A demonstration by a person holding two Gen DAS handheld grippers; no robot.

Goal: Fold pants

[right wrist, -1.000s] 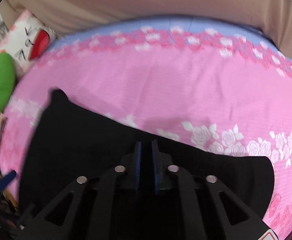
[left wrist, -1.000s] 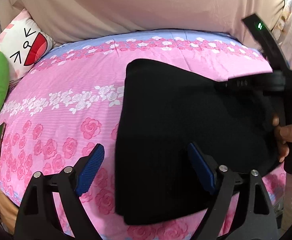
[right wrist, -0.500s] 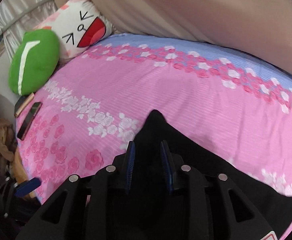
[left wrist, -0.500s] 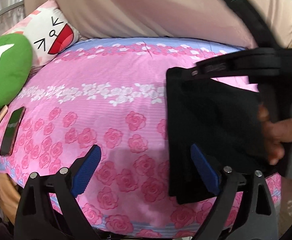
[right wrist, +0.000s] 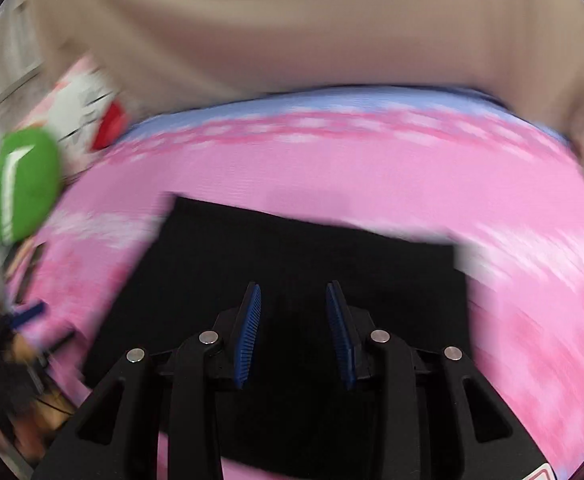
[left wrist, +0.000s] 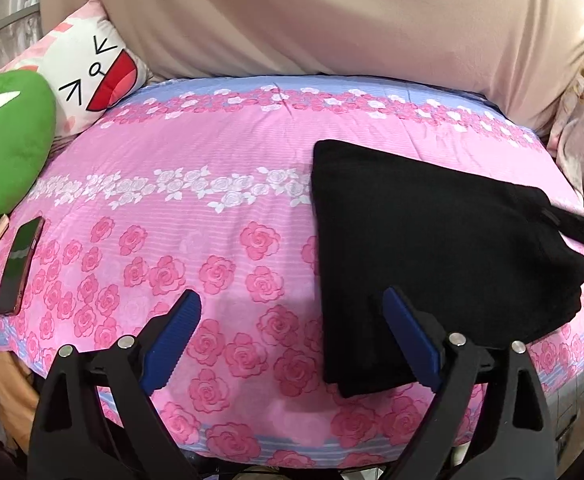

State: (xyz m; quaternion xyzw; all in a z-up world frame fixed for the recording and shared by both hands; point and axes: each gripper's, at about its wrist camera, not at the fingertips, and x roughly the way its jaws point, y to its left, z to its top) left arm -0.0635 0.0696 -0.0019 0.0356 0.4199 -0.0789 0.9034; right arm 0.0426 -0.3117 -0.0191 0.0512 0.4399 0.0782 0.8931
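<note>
From the left wrist camera, the left tool (left wrist: 288, 336) stood spread wide and grasping nothing, its two blue pads (left wrist: 171, 343) apart over the pink rose-print bed (left wrist: 196, 208), while the one pair of black pants (left wrist: 424, 256) lay folded in a flat stack on the bed's right half, the right-hand pad over its near edge; at the left sat two pillows, one green (left wrist: 8, 140) and one white with a cartoon face (left wrist: 92, 76), and one phone (left wrist: 19, 266) lay on the bed's left edge. From the right wrist camera, which was blurred, the right tool (right wrist: 293, 334) was released with a clear gap between its two pads, apparently just above the folded pants (right wrist: 312, 248) and grasping nothing.
</note>
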